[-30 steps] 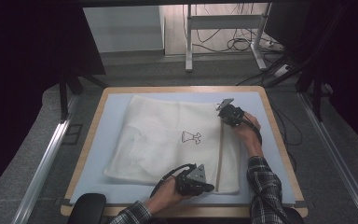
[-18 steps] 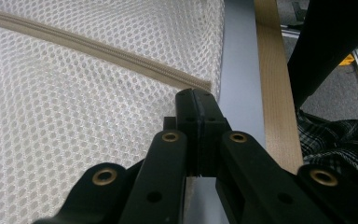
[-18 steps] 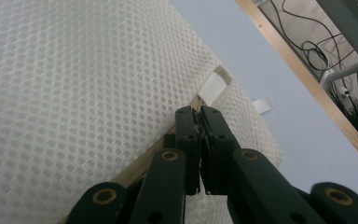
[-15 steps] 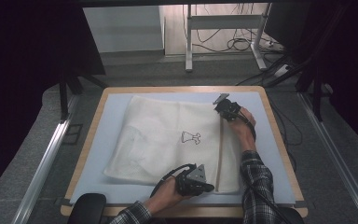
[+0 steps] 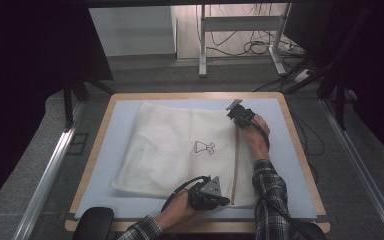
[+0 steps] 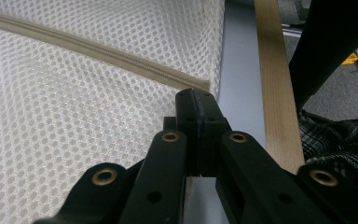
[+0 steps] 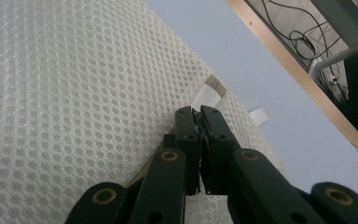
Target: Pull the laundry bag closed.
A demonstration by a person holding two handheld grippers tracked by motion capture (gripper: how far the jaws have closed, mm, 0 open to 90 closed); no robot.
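Table (image 5: 300, 165): blue mat, wood rim, under both my grippers.
Mesh bag (image 5: 180, 150): white, flat on mat, spread left of both jaw pairs.
Zipper (image 6: 98, 51): tan strip; near end touches tips of my left jaws, far end just ahead of my right jaws.
Left gripper (image 5: 226, 200): jaws pressed together, pinching bag edge at zipper end.
Right gripper (image 5: 236, 112): jaws nearly together, pinching small zipper pull (image 7: 196, 117).

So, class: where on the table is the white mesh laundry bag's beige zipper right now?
In the high view, the beige zipper runs along the white mesh laundry bag's right side, between the right tool and the left tool.
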